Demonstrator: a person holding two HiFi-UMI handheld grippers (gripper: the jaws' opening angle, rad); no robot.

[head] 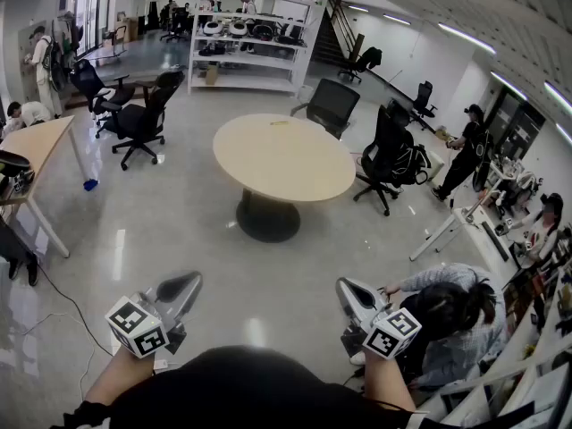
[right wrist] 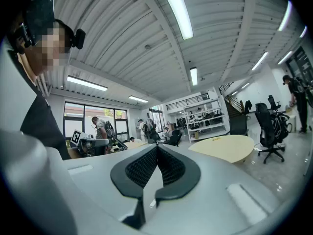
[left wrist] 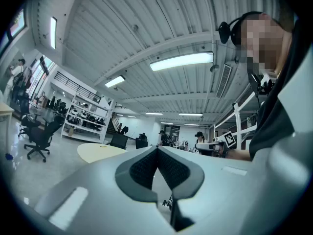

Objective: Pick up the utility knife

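Fingers (left wrist: pixel 144 169) together; table (head: pixel 295 172), maybe knife (head: pixel 281 122), ahead

The right claw (right wrist: pixel 157 146) fills the lower half and points level. Its dark ribbed pads (right wrist: pixel 143 168) meet at the tips with nothing between them. Beyond it on the right is a round pale worktop (right wrist: pixel 225 148), with black office chairs (right wrist: pixel 268 126) just beside it and a white shelf rack (right wrist: pixel 201 119) farther back. On the left, the left claw (right wrist: pixel 93 143) shows its square-marker cube, and a person (right wrist: pixel 101 129) stands before tall windows (right wrist: pixel 83 115). Long strip lights (right wrist: pixel 177 9) cross the ribbed ceiling.
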